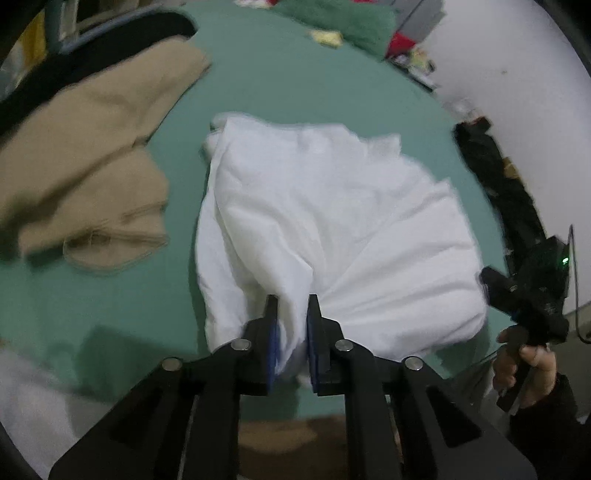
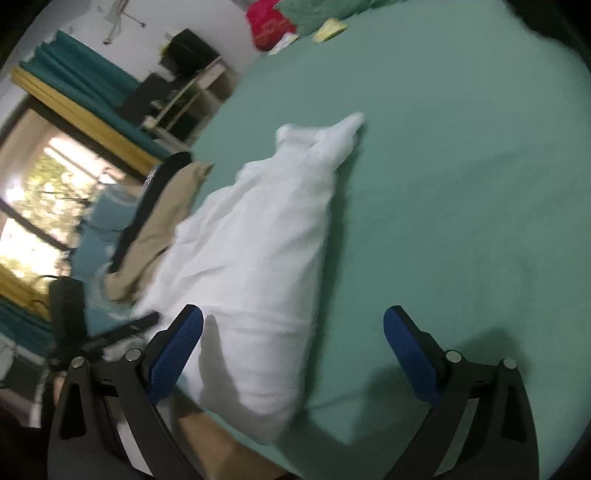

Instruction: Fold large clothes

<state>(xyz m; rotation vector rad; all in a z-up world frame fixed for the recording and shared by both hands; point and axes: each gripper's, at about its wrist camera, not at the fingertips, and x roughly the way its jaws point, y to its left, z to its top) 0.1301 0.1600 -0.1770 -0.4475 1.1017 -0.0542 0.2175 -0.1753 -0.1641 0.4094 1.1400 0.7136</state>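
Note:
A crumpled white garment (image 1: pixel 325 221) lies on the green bed sheet (image 1: pixel 295 74). My left gripper (image 1: pixel 291 301) is shut on a bunched fold at the garment's near edge, and white cloth shows between its blue pads. In the right wrist view the same white garment (image 2: pixel 258 240) runs away from the bed's near edge. My right gripper (image 2: pixel 293 314) is open wide just above that near end. Its left finger (image 2: pixel 177 343) hangs over the cloth and the other over bare sheet (image 2: pixel 461 184), with nothing gripped.
A tan garment (image 1: pixel 85 166) lies left of the white one, by the bed's edge. Dark clothing (image 1: pixel 498 177) is piled against the white wall on the right. A green pillow (image 1: pixel 343 18) and small items sit at the far end. A hand (image 1: pixel 524 362) holds a black handle at right.

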